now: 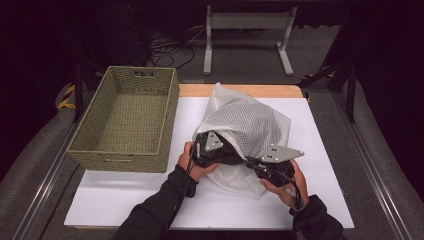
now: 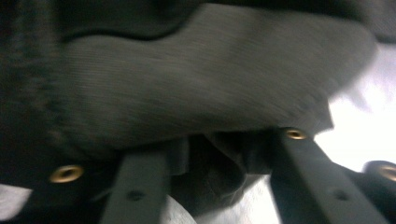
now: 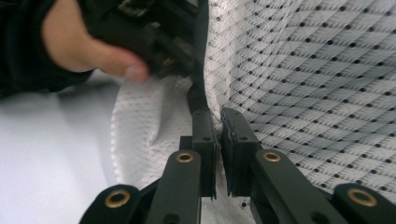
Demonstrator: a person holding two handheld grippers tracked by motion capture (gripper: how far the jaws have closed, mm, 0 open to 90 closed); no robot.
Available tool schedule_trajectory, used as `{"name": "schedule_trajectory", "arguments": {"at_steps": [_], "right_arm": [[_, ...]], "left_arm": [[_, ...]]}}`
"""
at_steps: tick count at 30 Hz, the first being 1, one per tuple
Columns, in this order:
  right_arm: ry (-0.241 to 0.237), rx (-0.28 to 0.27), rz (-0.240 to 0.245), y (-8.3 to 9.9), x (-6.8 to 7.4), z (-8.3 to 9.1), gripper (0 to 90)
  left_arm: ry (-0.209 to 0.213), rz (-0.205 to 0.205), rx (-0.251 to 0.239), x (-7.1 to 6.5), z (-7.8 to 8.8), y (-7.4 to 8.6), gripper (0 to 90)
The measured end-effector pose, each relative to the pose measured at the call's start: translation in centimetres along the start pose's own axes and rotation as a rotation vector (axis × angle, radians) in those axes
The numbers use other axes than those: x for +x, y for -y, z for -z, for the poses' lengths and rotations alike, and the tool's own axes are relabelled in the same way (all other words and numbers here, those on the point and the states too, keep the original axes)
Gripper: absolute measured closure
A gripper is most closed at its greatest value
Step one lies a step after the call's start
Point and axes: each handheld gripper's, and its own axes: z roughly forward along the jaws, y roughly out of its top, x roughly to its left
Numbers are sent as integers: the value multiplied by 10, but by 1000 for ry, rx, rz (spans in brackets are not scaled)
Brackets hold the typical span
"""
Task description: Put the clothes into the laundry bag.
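Right gripper (image 3: pixel 218 140): jaws almost together, pinching the rim of the white mesh laundry bag (image 1: pixel 250 130) at the bag's near right corner; it holds the mouth in place.

Left gripper (image 2: pixel 210 154): pushed into the bag's mouth, jaws fairly close with a fold of dark grey garment (image 2: pixel 196 84) bunched between them (grip probable, but the blurred picture does not show whether the pads press on it).

Woven basket (image 1: pixel 127 120): largest item, olive-green, rectangular, long axis running away from the person; stands at the worktop's left edge, just left of the left gripper and nearer that hand.

Mesh bag: lies mid-worktop (image 1: pixel 320 130), long axis from the person toward the far edge, mouth facing the person.

Garment: inside the bag at its mouth, directly ahead of the left gripper; judged next move is a draw toward the person, then leftward to the basket.
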Motion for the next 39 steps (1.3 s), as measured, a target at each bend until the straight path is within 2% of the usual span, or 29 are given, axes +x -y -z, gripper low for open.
{"name": "schedule_trajectory", "arguments": {"at_steps": [1,2,3,4,6,7,9,10,11,13,14,15,19,20,22,24,26,27,28,29,30,31,32,33,35,36,37,39], "right_arm": [[0,0,0,0,0,0,846],[0,3,-7,1,-1,-1,850],[1,5,-12,2,-3,-2,867],[6,-2,-13,2,-3,0,881],[14,-30,-3,1,-3,4,891],[18,-41,-7,-1,-4,7,892],[16,-53,-12,-2,-5,11,895],[16,-53,-13,-2,-4,12,896],[10,-49,-12,-2,-4,12,896],[4,-38,-3,-2,-3,10,897],[5,-30,5,-3,-1,8,897],[8,-27,13,-3,-1,8,898],[15,-18,3,-1,-4,8,897],[19,-16,-5,0,-5,9,898],[31,-14,-19,2,-9,11,897],[41,-21,-27,3,-11,14,897],[46,-30,-28,2,-12,16,897],[48,-37,-29,1,-12,18,897],[48,-37,-29,1,-12,18,897],[49,-42,-26,0,-12,19,897],[49,-42,-26,0,-12,19,897],[47,-48,-22,0,-11,21,897],[52,-54,-18,-1,-9,24,897],[52,-54,-18,-1,-9,24,897],[54,-64,-17,-2,-9,28,897],[55,-69,-15,-3,-8,30,897],[57,-71,-14,-3,-8,31,897],[61,-65,-7,-2,-8,32,897]], "left_arm": [[0,0,0,0,0,0,783],[0,7,-24,1,-1,-3,783],[-3,4,-53,1,0,-7,823],[-14,17,-88,-1,1,-10,836],[-20,42,-128,-3,2,-17,845],[-29,47,-130,-3,0,-20,847],[-87,34,-119,-2,-6,-25,850],[-106,48,-106,0,-11,-26,851],[-106,94,-107,6,-15,-26,852],[-132,192,-97,19,-20,-24,853],[-125,236,-105,24,-20,-22,852],[-127,241,-105,26,-20,-20,849],[-93,145,-127,22,-7,-15,794],[-65,133,-135,22,-2,-11,771],[-42,116,-139,21,10,-2,717],[6,123,-154,19,24,7,630],[7,76,-145,12,45,15,534],[9,57,-144,7,54,19,517],[9,57,-144,7,54,19,500],[11,33,-133,2,65,25,500],[11,33,-133,2,65,25,489],[8,32,-107,-6,80,36,489],[-19,30,-81,-8,85,39,475],[-19,30,-81,-8,85,39,470],[-46,63,-46,-10,92,49,457],[-61,77,-37,-10,93,53,449],[-78,94,-5,-9,91,55,436],[-136,120,41,-6,84,58,387]]}}
